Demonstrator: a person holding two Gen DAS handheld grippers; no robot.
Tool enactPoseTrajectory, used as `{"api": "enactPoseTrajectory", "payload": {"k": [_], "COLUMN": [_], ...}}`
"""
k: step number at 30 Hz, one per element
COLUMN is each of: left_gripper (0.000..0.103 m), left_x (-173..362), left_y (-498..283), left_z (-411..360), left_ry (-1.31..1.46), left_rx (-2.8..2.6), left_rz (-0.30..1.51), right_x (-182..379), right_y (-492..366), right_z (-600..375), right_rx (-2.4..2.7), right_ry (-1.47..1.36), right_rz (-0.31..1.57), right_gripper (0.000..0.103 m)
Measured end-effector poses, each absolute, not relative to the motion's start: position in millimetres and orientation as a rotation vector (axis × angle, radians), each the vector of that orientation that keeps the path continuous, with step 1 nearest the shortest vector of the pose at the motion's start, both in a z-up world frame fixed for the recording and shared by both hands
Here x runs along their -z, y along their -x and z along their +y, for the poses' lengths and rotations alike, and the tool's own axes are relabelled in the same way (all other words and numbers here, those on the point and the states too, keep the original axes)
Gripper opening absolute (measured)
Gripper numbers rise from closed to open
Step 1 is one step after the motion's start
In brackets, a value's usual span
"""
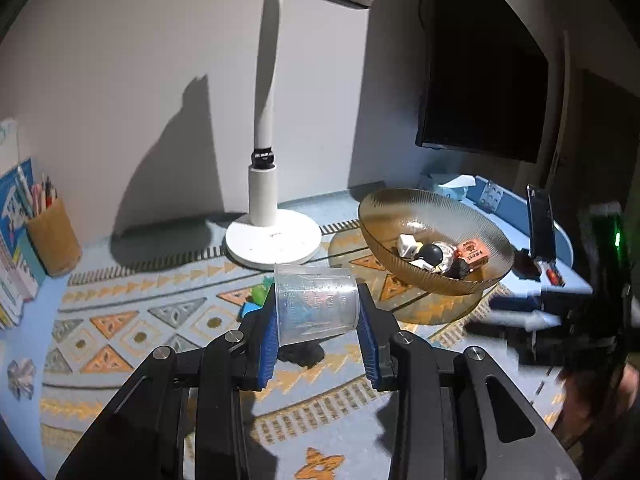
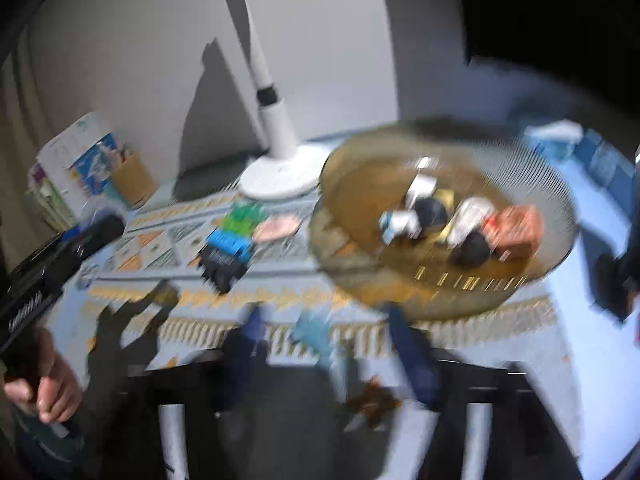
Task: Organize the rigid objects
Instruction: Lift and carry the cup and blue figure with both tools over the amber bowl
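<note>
Left hand-held gripper is clenched on a clear plastic measuring cup, blue pads pressing its two sides. We see the cup upside down, wide rim towards the lamp, lifted above the patterned mat. Through and behind the cup, bits of green and blue toy bricks show on the mat.

Right of the cup sits an amber ribbed glass bowl on the surface. Inside it we count a white piece, a black ball, an orange box and some other small items we can't tell apart. Far behind the cup stands a white desk lamp. Far left: a brown pencil holder with pens, books beside it. Far right: a dark monitor and an upright phone on a stand.

Right wrist view is heavily blurred. Right hand-held gripper is released, jaws wide apart, nothing between them; it hangs near the front edge of the mat, bowl just beyond it to the right. In this view the brick stack, green over blue over black, lies on the mat left of the bowl, a pink piece beside it. At the left edge a person's hand grips the black handle of the left tool.
</note>
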State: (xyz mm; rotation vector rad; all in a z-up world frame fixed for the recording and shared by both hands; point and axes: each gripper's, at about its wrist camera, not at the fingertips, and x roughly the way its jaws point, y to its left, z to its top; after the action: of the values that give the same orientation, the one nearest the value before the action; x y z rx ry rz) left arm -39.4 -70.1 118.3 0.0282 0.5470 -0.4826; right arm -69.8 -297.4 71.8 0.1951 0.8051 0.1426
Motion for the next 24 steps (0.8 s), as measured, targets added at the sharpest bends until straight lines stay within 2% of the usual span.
{"api": "enactPoseTrajectory", "payload": {"k": [1,5,9,10,11,15,19,24], "left_gripper": [0.031,0.031,0.031,0.031,0.031,0.031,0.031,0.031], "left_x": [-115.7,-106.8,-108.1,-108.6,-109.5,-115.8,-133.4,-160.4], "left_y": [38.7,39.1,39.3,38.6,38.5,40.1,41.1,41.3], "left_z": [-68.9,-69.9,-66.6,-65.6,-64.6,-67.2,-82.0,-116.6], "left_ry": [-0.020,-0.044,-0.055,-0.050,-0.048,-0.064,-0.099,-0.133], "left_rx": [0.477,0.461,0.453,0.452,0.452,0.449,0.466,0.513], "left_rz": [0.555,0.589,0.591,0.592,0.592,0.586,0.551,0.492], "right_x": [-64.2,-30.5,-9.7,-5.8,-7.0,-30.4,-84.9,-134.2], "right_y": [70.5,55.7,38.7,35.9,36.3,48.4,68.2,76.8], "right_z": [-294.0,-268.1,-255.1,-253.8,-252.6,-254.5,-262.9,-287.5], "right_rx": [-0.147,-0.112,-0.044,-0.030,-0.032,-0.006,0.121,0.200], "right_ry": [-0.204,-0.111,0.001,0.009,0.010,0.015,0.093,0.104], "right_rz": [0.815,0.879,0.933,0.941,0.935,0.876,0.722,0.628], "right_gripper": [0.086,0.085,0.048,0.047,0.033,0.033,0.033,0.033]}}
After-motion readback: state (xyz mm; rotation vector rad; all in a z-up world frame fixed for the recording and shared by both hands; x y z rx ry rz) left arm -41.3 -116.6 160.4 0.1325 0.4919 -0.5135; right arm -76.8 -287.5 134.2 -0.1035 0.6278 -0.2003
